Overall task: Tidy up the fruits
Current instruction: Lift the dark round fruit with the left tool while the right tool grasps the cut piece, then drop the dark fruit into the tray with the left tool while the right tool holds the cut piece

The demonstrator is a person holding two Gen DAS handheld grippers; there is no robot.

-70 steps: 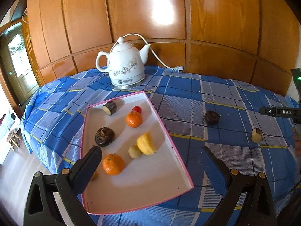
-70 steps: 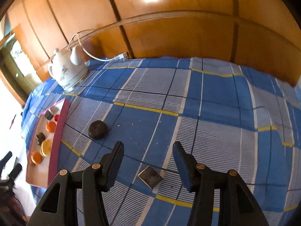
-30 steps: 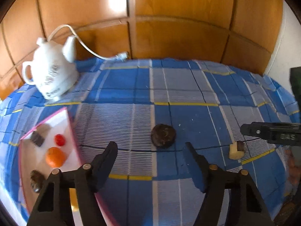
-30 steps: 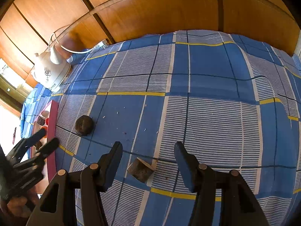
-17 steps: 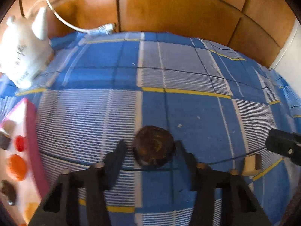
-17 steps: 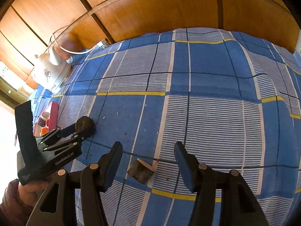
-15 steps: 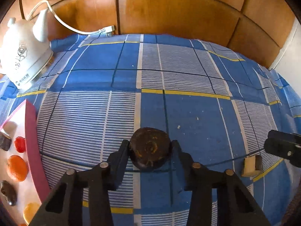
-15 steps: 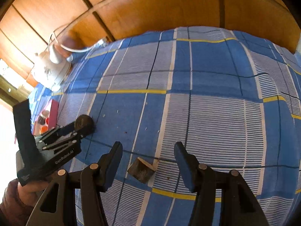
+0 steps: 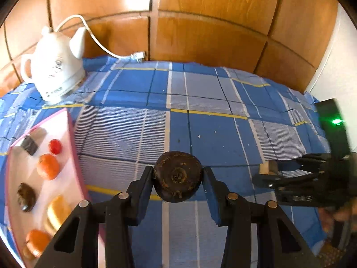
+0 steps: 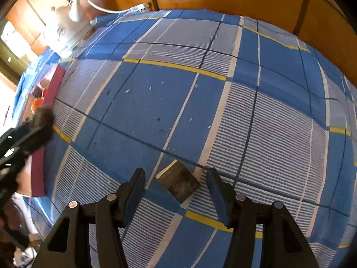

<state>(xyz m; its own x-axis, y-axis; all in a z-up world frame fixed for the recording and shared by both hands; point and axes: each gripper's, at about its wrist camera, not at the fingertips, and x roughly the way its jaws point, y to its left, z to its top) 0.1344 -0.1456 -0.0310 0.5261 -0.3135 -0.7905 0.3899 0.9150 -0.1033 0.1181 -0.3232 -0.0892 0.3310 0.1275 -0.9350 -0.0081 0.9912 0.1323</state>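
Oranges (image 9: pixel 48 166): you've got two
Dark round fruits (image 9: pixel 177 177): two
Cut chunks (image 10: pixel 178 182): two
Red fruit (image 9: pixel 55 146): one
Kettle (image 9: pixel 54 67): one
Tray (image 9: pixel 77 160): one

Glossy wood panels (image 9: pixel 200 33) are lining the wall behind the table (image 9: pixel 223 138), catching bright patches of light. A blue checked cloth with yellow and white lines is covering the table. A white wall (image 9: pixel 334 67) is showing at the right. At the far left of the right wrist view, daylight is glaring through a window (image 10: pixel 13 38).
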